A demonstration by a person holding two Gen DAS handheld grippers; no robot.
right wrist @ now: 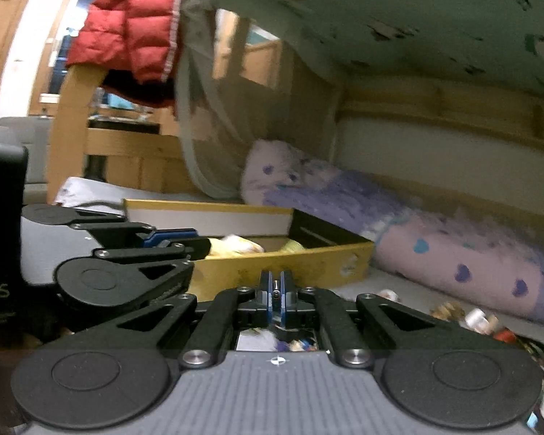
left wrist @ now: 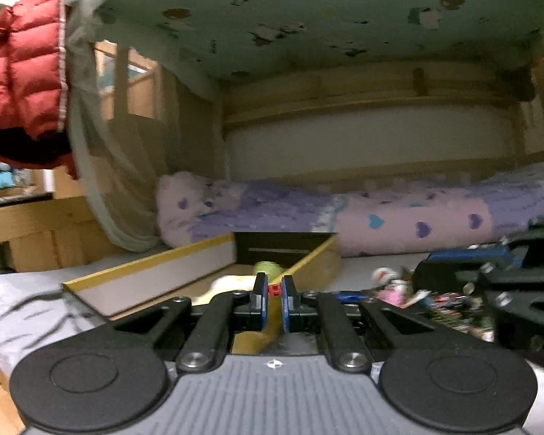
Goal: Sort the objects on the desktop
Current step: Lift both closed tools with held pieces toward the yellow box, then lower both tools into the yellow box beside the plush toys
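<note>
My left gripper (left wrist: 274, 290) is shut on a small red object (left wrist: 274, 290), held over the near edge of a yellow-rimmed open box (left wrist: 156, 261). The box holds pale yellow things (left wrist: 225, 284) and a green roll (left wrist: 266, 267). My right gripper (right wrist: 276, 291) is shut with the fingers almost touching; a small metal piece shows between them, and I cannot tell what it is. It sits just in front of the box's yellow front wall (right wrist: 293, 264). The left gripper also shows in the right wrist view (right wrist: 170, 239), over the box's left side. Small toys and trinkets (right wrist: 475, 320) lie on the bed.
A rolled purple and pink quilt (left wrist: 399, 221) lies behind the box along the bed's wooden wall. A mosquito net (left wrist: 101, 166) and a red puffer jacket (left wrist: 21, 58) hang at the left. A black box (right wrist: 0, 239) stands at the far left of the right wrist view.
</note>
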